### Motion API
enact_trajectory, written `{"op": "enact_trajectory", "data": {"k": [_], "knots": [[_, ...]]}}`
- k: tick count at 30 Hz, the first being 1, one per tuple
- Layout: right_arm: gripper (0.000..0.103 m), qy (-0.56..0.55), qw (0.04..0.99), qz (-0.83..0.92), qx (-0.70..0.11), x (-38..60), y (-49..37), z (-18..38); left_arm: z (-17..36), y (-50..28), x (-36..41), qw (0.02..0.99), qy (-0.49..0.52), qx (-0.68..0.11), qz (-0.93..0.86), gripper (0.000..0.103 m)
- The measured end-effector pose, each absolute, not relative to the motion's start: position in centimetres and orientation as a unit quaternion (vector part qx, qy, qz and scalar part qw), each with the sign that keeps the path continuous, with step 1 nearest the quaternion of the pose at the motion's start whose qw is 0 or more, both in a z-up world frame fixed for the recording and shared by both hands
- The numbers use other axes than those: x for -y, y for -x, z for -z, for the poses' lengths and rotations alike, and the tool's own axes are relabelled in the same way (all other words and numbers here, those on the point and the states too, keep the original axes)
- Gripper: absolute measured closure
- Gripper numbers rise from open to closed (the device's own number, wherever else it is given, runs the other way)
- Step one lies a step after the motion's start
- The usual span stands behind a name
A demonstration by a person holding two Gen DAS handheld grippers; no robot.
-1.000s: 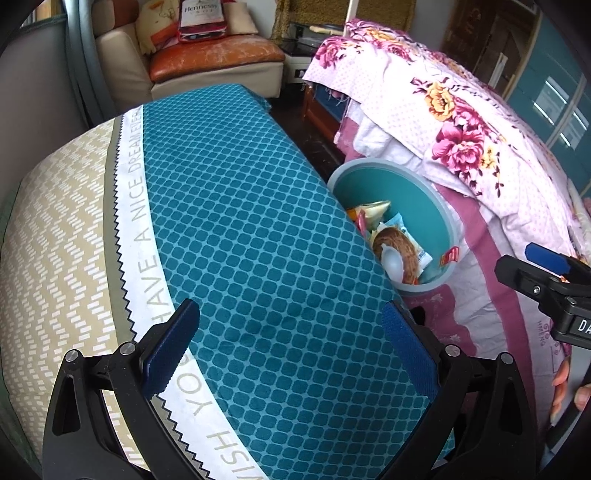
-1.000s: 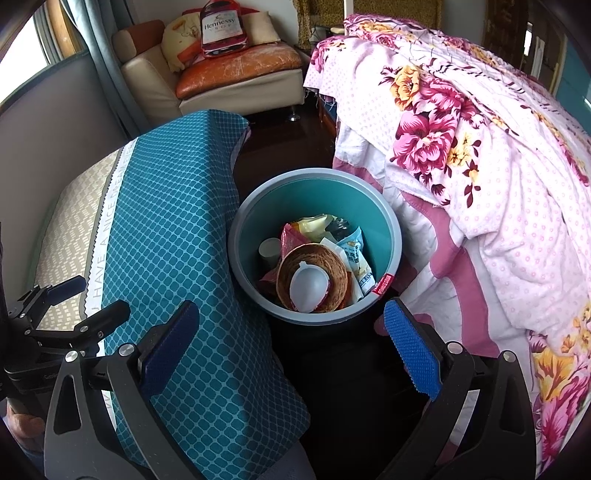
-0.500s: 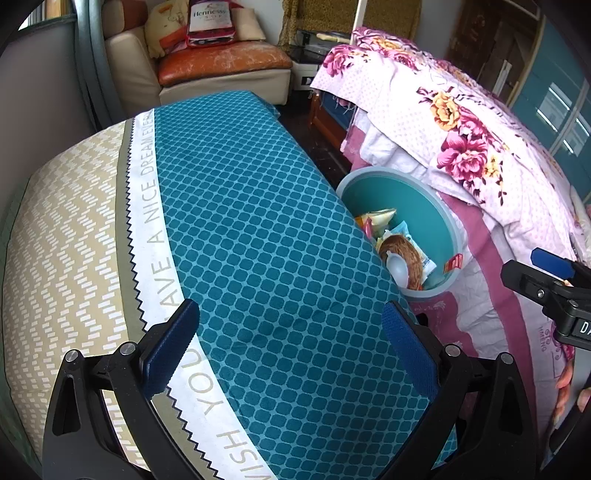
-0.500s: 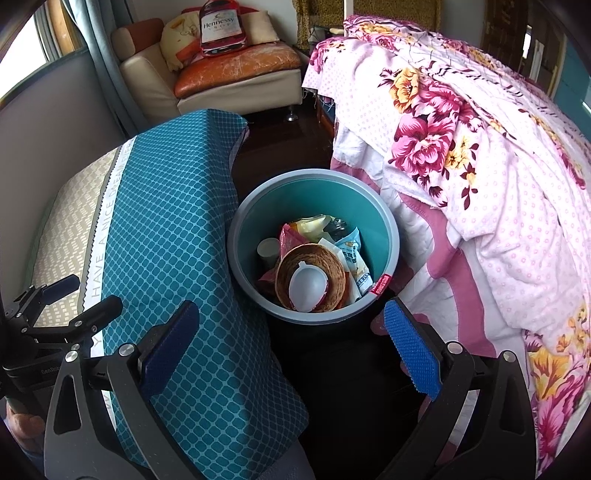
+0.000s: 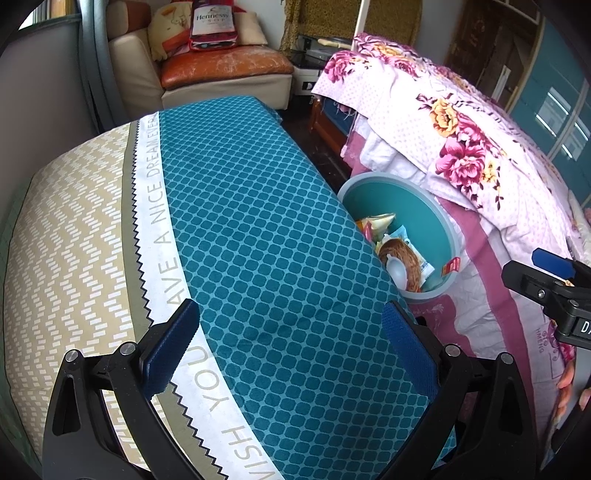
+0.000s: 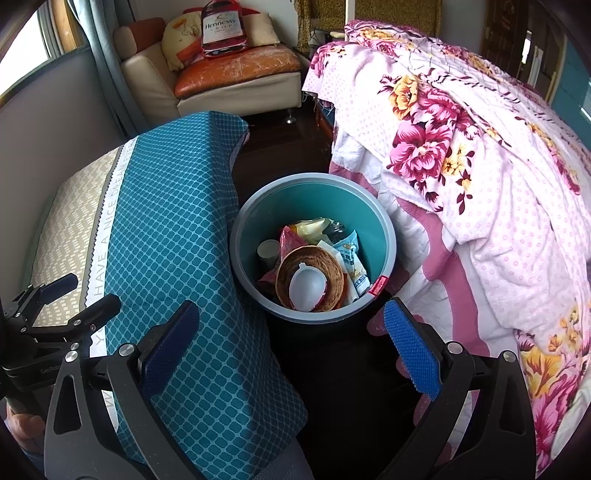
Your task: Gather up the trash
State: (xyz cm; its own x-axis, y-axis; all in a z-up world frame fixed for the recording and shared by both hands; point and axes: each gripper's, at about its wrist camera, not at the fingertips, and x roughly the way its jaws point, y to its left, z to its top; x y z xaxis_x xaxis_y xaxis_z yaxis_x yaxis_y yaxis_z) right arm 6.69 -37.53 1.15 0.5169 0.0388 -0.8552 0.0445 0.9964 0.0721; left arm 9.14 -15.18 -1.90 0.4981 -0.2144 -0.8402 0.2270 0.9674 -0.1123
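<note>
My left claw and right claw are both spread, holding nothing. The teal trash bin of wrappers sits on the floor at my twelve o'clock, between the cloth-covered surface at nine and the floral bed at three.

Teal-patterned cloth with lettered white band covers the tabletop, centre left. Floral pink quilt on the bed, right. Cream armchair, orange cushion, bottle-shaped pillow, upper left.

A dark floor carries the teal bin, standing between the teal-covered surface left and the floral bed right.
</note>
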Motion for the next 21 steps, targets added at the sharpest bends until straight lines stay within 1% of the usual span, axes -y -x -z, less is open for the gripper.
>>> {"op": "enact_trajectory", "data": {"k": [21], "knots": [[0.007, -0.022, 0.872, 0.003, -0.489, 35.7, -6.7, -2.4, 1.5, -8.8, 14.3, 0.866, 0.001, -0.483, 0.130, 0.004]]}}
